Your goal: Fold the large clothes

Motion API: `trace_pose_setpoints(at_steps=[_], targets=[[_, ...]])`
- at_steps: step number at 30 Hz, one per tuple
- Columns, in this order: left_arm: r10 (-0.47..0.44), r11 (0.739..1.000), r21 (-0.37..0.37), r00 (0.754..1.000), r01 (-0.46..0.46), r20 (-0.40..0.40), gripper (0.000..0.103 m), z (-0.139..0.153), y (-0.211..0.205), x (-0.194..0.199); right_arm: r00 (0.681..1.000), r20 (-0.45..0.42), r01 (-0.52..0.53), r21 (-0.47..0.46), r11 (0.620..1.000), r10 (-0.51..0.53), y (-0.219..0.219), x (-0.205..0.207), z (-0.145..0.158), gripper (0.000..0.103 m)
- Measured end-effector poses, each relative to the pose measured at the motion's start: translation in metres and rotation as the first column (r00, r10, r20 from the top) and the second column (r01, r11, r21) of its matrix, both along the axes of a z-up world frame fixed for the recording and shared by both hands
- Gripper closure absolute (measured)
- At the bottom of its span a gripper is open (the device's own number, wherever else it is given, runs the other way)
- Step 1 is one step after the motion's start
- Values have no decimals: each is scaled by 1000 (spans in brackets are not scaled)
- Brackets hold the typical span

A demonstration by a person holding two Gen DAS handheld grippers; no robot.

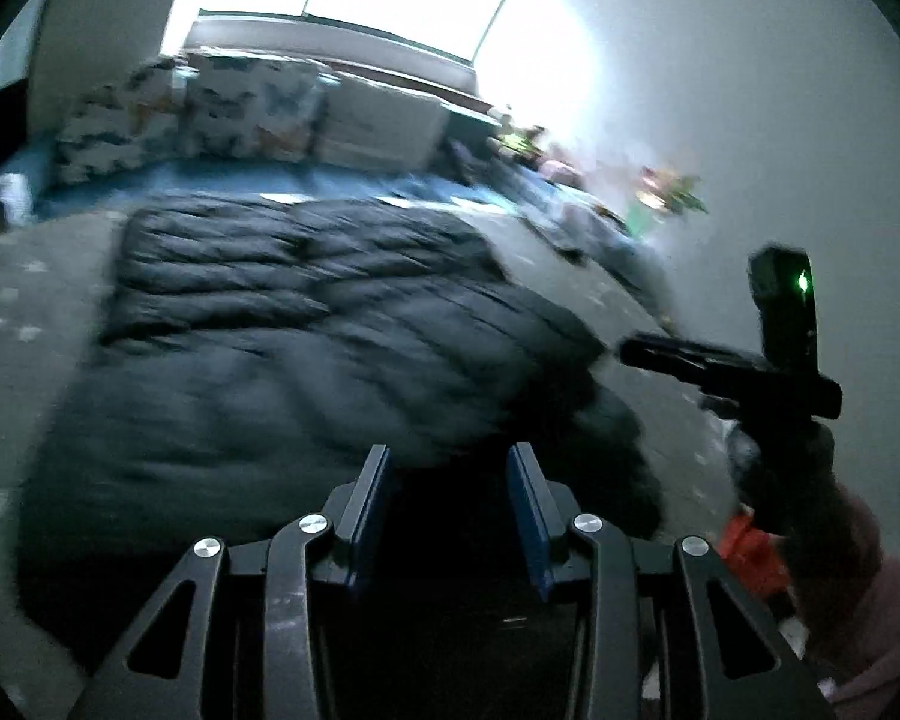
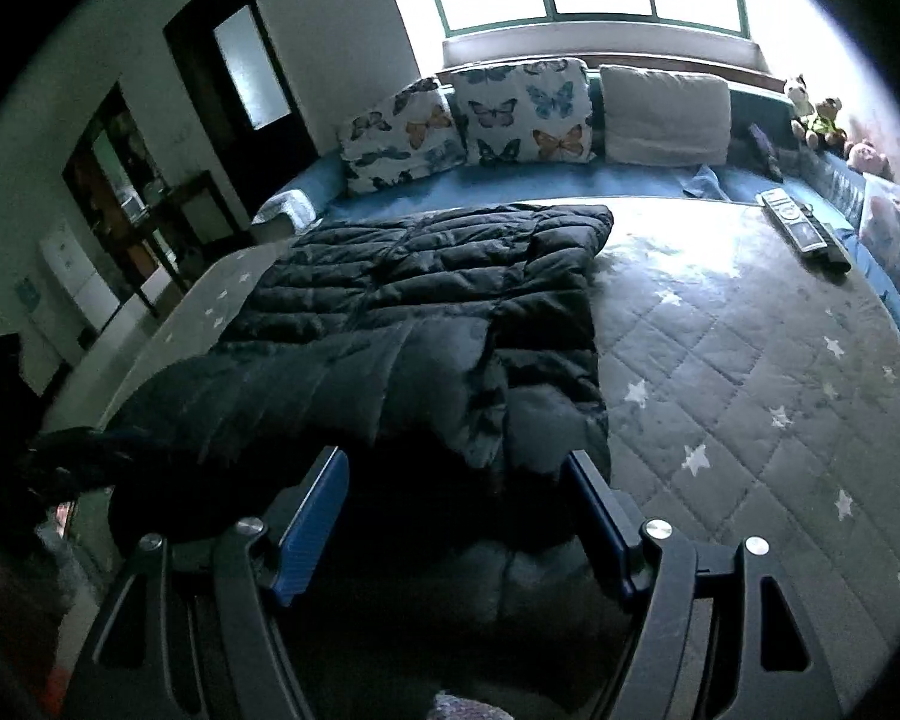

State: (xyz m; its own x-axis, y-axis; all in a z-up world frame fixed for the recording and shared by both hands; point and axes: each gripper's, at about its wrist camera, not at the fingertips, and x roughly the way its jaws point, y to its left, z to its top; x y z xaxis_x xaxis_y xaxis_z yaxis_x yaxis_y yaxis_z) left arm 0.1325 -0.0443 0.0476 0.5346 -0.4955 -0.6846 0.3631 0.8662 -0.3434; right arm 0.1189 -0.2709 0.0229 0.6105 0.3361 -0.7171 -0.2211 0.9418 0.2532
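The left tool point(image 1: 450, 480) hangs released, its blue-padded jaws apart with nothing between them, just above the near edge of the black quilted puffer jacket point(image 1: 306, 324); that view is smeared. The jacket lies spread lengthwise on the grey star-patterned quilted bedspread point(image 2: 750, 360), toward its left side, probably so its panels can be turned over flat. One side already looks doubled onto the body. The right tool point(image 2: 456, 510) is likewise released, jaws wide, over the jacket's near, bunched end, likely poised to pinch that hem. Butterfly-print pillows point(image 2: 510, 114) stand well apart at the headboard.
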Motion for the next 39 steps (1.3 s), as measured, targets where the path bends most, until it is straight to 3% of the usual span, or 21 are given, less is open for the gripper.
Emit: trace_pose_setpoints(at_steps=[3,5,7,10,12,15,18,21,23,24,25,27,28,32,35,36,39], targets=[[127,991,37,992,-126,-3,59,8,49,17,998,-62,-10,60,998,14,2,26,-16,23],[174,984,29,984,-173,-25,59,5,76,30,997,-75,-30,48,998,33,10,36,-23,28],[230,973,46,971,-227,-70,59,-4,103,48,993,-96,-63,49,997,68,20,40,-29,59],[268,963,77,956,-260,-124,59,-21,130,61,994,-93,-64,-1,998,64,29,32,-22,82],[266,963,75,952,-258,-150,59,-26,139,59,995,-55,-78,15,997,79,26,15,-2,85],[241,970,71,960,-233,-143,59,-25,147,47,995,8,-95,19,995,95,21,-13,25,87],[219,974,96,965,-206,-148,59,-31,146,34,996,20,-90,-32,995,90,20,-24,25,88],[213,973,130,960,-191,-183,58,-49,141,30,995,-90,-37,-52,998,32,9,-10,-21,89],[220,968,166,953,-187,-207,56,-61,138,27,979,-200,13,-83,996,-29,-3,5,-67,89],[221,966,178,952,-185,-211,56,-63,137,27,971,-236,22,-69,997,-38,-9,10,-85,96],[223,965,185,952,-185,-211,56,-62,137,27,974,-225,22,-49,999,-33,-13,10,-87,96],[224,963,195,954,-185,-200,56,-51,137,23,980,-197,22,-61,998,-33,-15,7,-73,96],[223,963,198,955,-185,-193,56,-44,137,21,987,-159,14,-101,995,-30,-12,4,-57,92],[193,966,195,974,-167,-118,56,3,127,10,1000,-7,-27,-245,969,26,2,-10,-2,92],[157,972,189,985,-141,-69,54,30,112,14,995,62,-61,-246,967,78,12,-12,28,85],[142,974,184,988,-129,-64,53,36,106,18,992,67,-91,-228,969,108,17,-7,34,79],[100,972,219,993,-85,-59,53,39,82,35,983,65,-156,-218,963,174,35,6,31,66]])
